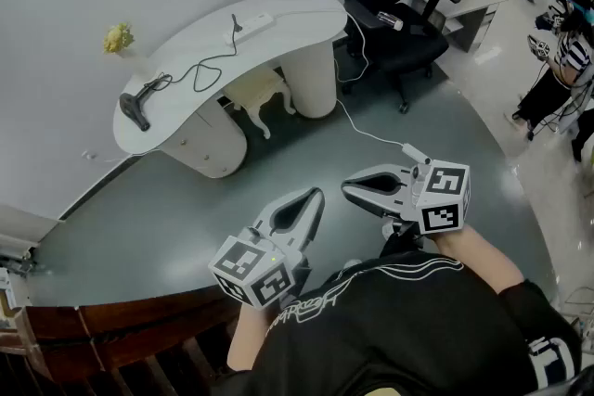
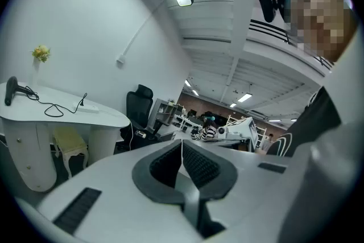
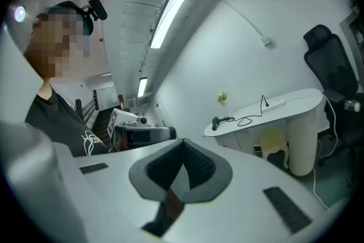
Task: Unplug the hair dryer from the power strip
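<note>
The left gripper (image 1: 318, 196) and right gripper (image 1: 347, 189) are held side by side near the person's chest, nearly level. Both have their jaws pressed together, with nothing between them.

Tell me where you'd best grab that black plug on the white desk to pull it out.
Probably by the body of the plug, coming from above. It stands upright out of the power strip, which lies flat on the desk, so a pinch across its sides and a straight upward pull should free it.
</note>
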`<state>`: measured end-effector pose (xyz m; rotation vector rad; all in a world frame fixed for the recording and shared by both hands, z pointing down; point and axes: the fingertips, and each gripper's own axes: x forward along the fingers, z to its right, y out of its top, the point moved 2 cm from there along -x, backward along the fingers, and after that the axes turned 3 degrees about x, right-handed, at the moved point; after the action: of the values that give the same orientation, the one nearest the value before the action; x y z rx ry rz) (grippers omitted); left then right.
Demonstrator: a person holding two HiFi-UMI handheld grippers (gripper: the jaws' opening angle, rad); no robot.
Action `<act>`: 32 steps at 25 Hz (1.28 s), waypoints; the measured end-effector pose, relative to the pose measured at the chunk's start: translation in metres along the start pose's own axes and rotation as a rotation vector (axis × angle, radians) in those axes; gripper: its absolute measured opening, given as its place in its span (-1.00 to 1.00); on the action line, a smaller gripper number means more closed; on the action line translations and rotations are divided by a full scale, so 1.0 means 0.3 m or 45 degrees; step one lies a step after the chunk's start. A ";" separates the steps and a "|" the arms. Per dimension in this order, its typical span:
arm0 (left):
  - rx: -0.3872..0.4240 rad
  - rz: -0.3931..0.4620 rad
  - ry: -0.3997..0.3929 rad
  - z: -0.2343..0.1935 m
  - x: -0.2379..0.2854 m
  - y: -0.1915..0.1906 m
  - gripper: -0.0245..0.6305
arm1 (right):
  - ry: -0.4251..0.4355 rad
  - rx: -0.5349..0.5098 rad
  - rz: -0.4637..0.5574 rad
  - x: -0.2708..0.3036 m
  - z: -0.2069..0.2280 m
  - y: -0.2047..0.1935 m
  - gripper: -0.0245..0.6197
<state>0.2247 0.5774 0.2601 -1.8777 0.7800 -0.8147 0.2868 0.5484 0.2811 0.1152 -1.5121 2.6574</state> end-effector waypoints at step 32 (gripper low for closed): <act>-0.054 -0.082 0.098 -0.319 0.153 0.041 -0.90 | 0.058 0.169 0.028 0.135 0.361 0.078 -0.93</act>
<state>0.1732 0.4898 0.2935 -1.9270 0.7935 -0.9217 0.2468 0.4447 0.3205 0.0469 -1.3314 2.7564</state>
